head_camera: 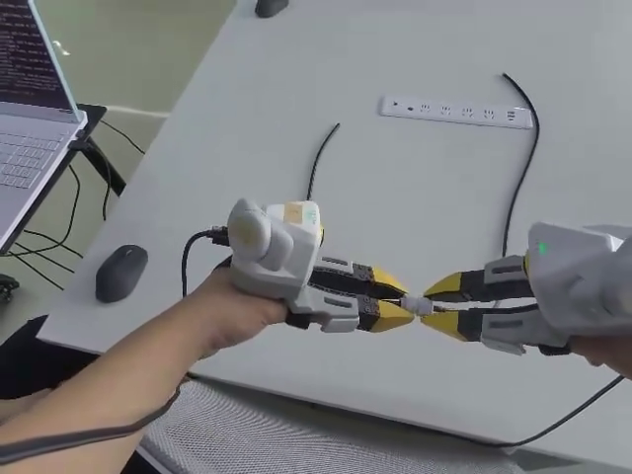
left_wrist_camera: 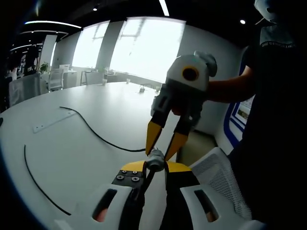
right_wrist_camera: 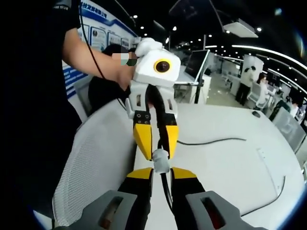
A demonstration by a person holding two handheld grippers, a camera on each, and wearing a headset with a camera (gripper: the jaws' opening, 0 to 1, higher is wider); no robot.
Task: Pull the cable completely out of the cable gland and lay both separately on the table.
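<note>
Near the left edge of the table (head_camera: 247, 118) lies a mouse (head_camera: 120, 272). Over the near edge, held off the top, the left gripper (head_camera: 405, 308) points right, its jaws drawn together onto the gland (right_wrist_camera: 160, 160). The right gripper (head_camera: 434, 306) meets it tip to tip, pinching the gland's other end. The cable (right_wrist_camera: 166, 189) runs through the gland and back between both pairs of jaws. A power strip (head_camera: 456, 112) lies beyond.
</note>
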